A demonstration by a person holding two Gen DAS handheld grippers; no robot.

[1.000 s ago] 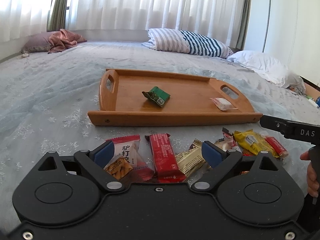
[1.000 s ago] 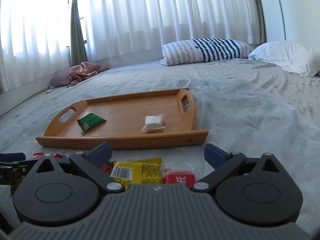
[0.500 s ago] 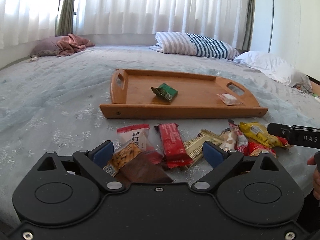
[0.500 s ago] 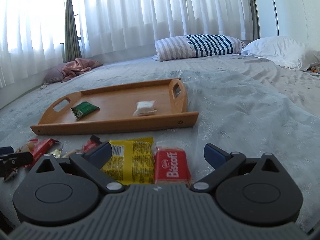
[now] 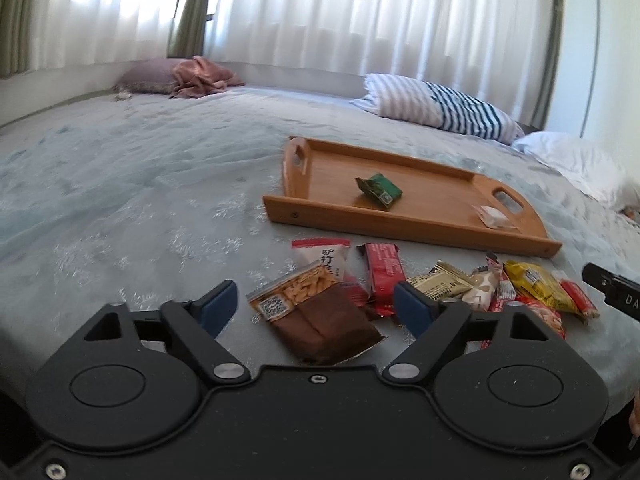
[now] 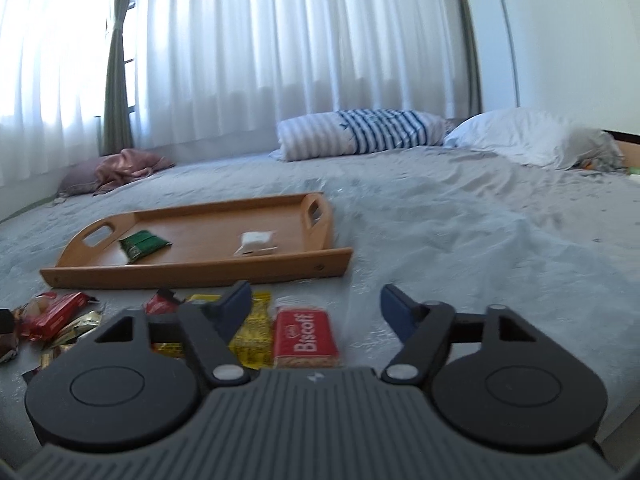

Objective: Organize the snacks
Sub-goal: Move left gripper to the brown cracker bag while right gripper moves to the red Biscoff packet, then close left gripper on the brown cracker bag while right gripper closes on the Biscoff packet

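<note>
My left gripper [image 5: 316, 305] was closing its jaws around the brown snack packet [image 5: 320, 320] on the bed [image 5: 120, 200], pads not yet touching. My right gripper [image 6: 314, 304] was closing over the red Biscoff packet [image 6: 305, 338], also unclamped. The wooden tray [image 6: 192, 270] lay just beyond.

one tray [image 5: 404, 224], two packets [image 5: 379, 188] inside

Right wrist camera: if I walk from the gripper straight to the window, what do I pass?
Red Biscoff pack → wooden tray → white packet on the tray → striped pillow → white curtain.
</note>
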